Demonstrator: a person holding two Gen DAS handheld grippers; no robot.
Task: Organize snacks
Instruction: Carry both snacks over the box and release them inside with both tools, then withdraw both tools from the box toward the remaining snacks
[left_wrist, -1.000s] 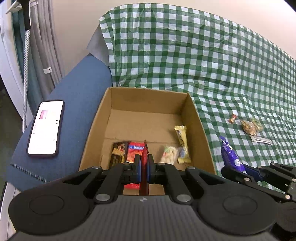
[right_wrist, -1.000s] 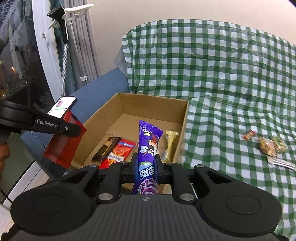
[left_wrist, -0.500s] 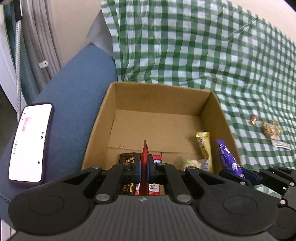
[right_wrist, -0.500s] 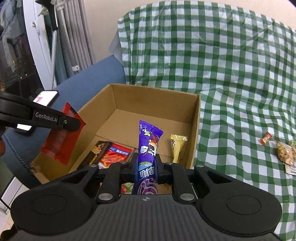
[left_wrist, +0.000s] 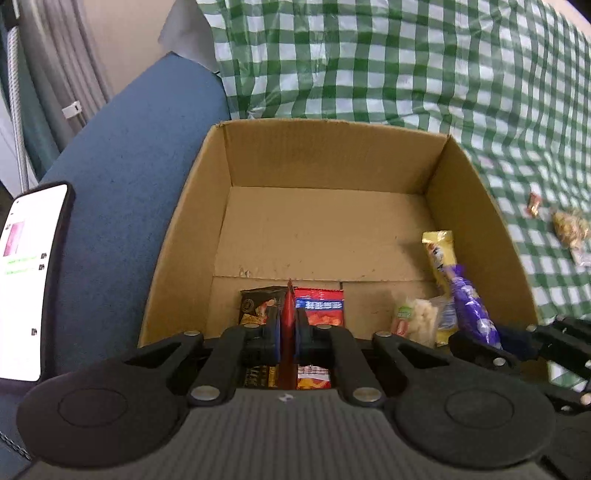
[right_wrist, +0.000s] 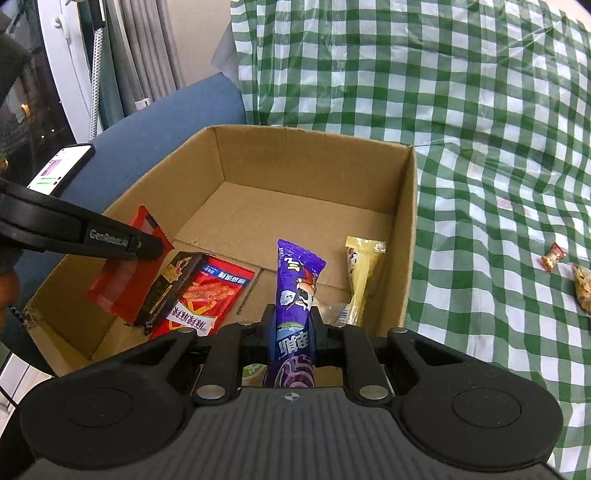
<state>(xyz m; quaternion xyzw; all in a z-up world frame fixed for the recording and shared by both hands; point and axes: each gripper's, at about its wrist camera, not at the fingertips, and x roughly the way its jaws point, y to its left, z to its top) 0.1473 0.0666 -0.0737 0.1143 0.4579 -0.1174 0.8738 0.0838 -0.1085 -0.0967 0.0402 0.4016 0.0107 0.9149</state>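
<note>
A cardboard box (left_wrist: 332, 155) sits open on the green-checked cloth. My left gripper (left_wrist: 287, 325) hangs over its near-left part with a red snack packet (left_wrist: 287, 314) edge-on between its pads. Its jaws are opening, but in the right wrist view the red packet (right_wrist: 122, 288) still hangs from that gripper (right_wrist: 147, 245). My right gripper (right_wrist: 293, 325) holds a purple snack bar (right_wrist: 299, 288) upright over the box's near-right part. Its jaws are starting to open while the pads still press the wrapper.
In the box lie a black packet (left_wrist: 258, 302), a red chili snack (left_wrist: 321, 306), a yellow bar (left_wrist: 439, 254) and a clear pack of puffs (left_wrist: 417, 321). A small candy (left_wrist: 533, 205) and a nut pack (left_wrist: 570, 225) lie on the cloth to the right. A phone (left_wrist: 33, 280) rests on the blue cushion to the left.
Both grippers have come down and forward over the box with their snacks. The red packet now hangs inside the box's near-left corner, and the purple bar is above the box floor.
</note>
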